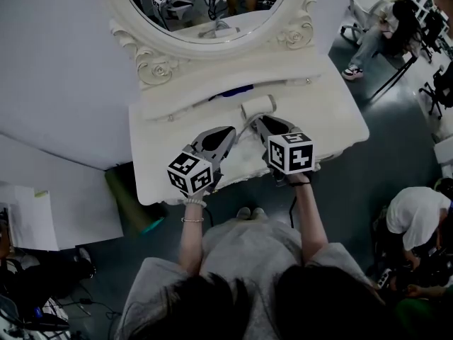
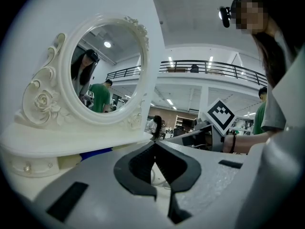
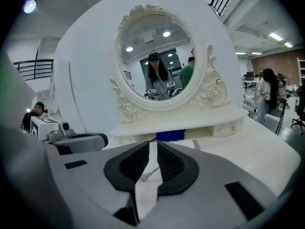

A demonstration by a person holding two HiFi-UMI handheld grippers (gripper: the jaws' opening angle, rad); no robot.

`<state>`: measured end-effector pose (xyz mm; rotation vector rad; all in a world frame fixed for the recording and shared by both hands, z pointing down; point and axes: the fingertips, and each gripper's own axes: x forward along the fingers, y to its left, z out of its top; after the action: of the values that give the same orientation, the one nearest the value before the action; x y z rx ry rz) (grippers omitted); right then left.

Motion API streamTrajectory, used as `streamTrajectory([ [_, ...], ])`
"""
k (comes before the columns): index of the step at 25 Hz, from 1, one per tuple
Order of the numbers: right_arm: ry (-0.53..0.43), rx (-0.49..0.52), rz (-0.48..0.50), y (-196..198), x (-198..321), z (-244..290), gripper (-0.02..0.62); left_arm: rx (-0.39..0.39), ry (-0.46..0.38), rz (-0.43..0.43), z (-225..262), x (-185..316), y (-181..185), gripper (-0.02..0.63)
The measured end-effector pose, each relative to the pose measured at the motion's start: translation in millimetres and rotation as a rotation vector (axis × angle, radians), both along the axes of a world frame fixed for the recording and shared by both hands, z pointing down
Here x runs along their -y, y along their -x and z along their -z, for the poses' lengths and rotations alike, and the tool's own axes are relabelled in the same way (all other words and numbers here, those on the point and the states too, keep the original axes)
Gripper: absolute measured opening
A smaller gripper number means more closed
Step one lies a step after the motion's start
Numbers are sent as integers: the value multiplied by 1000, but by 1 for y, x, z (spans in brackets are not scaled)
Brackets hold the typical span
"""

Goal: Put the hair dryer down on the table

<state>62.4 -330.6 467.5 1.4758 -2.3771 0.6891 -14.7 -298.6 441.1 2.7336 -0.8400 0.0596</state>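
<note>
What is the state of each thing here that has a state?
left gripper: shut, tips touching.
right gripper: jaws almost together, narrow gap; grip unclear.
hair dryer: seems to rest on the table, just past the right gripper's tips.
mirror: upright.
drawer: shut.

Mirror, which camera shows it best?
The right gripper view: the mirror faces the camera, with the whole oval and carved frame inside the picture. The left gripper view also shows all of it, but from the side. The head view catches only its lower part, cut off by the top edge.
</note>
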Motion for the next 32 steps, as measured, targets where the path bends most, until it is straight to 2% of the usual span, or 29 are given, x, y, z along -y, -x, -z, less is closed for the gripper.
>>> streamTrajectory([
  [4, -50, 11, 30, 7, -10, 17, 3, -1, -32, -3, 15, -8, -1, 5],
  [10, -142, 88, 82, 15, -25, 48, 2, 5, -74, -6, 27, -18, -5, 5],
  [16, -255, 117, 144, 18, -41, 77, 2, 7, -132, -16, 43, -31, -14, 5],
  [24, -327, 83, 211, 19, -61, 88, 0, 9, -208, -32, 67, -51, -24, 5],
  [32, -368, 69, 256, 25, -75, 89, 0, 24, -218, -35, 66, -66, -27, 5],
])
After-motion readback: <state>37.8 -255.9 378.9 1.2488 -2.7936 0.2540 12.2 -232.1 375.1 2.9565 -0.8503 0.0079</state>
